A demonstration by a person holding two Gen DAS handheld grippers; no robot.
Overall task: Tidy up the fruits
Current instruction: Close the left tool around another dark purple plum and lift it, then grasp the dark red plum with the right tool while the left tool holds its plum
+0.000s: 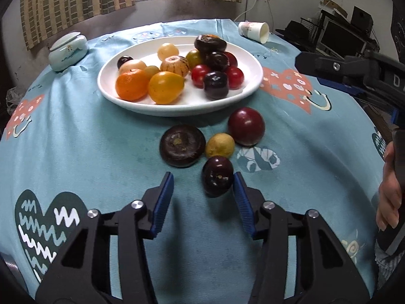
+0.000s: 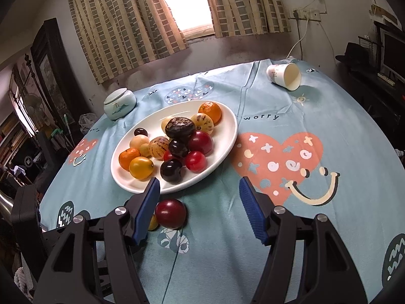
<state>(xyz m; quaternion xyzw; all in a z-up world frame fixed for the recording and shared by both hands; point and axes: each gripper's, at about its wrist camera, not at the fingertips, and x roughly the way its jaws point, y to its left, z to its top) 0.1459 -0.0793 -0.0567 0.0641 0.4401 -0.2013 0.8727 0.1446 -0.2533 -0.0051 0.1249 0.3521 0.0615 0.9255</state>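
Counting it up: one white plate [image 1: 253,81] mid-table, piled with roughly fifteen fruits. Two oranges (one [image 1: 131,84] at the near-left rim, the other on the far side), a yellow tomato-looking one [image 1: 165,87], two striped melon-ish ones, three small reds, several dark purple ones with a flat dark one [image 1: 210,43] on top of the heap. Some are half hidden, so the total is approximate.

Off the plate there are four loose fruits on the blue tablecloth [image 1: 88,147], in a tight cluster just in front of the plate's near rim: a flat dark fruit [image 1: 182,145], a small yellow one [image 1: 219,145], a big red plum [image 1: 246,126], and a dark purple plum [image 1: 217,176] nearest the left gripper [image 1: 203,186].

That left gripper's jaws stand apart; the purple plum sits between the tips, right up against the right-hand pad, with a clear gap to the other one, so no squeeze. The right gripper [image 2: 200,190] is spread wide with nothing between its fingers, hanging over bare cloth beside the plate's near edge, the red plum just behind its left finger.

One lidded ceramic jar [image 1: 68,52] sits at the far-left table edge and one paper cup [image 1: 254,31] lies tipped over at the far-right edge. Lots of bare cloth left and right of the plate, and in front of the cluster.
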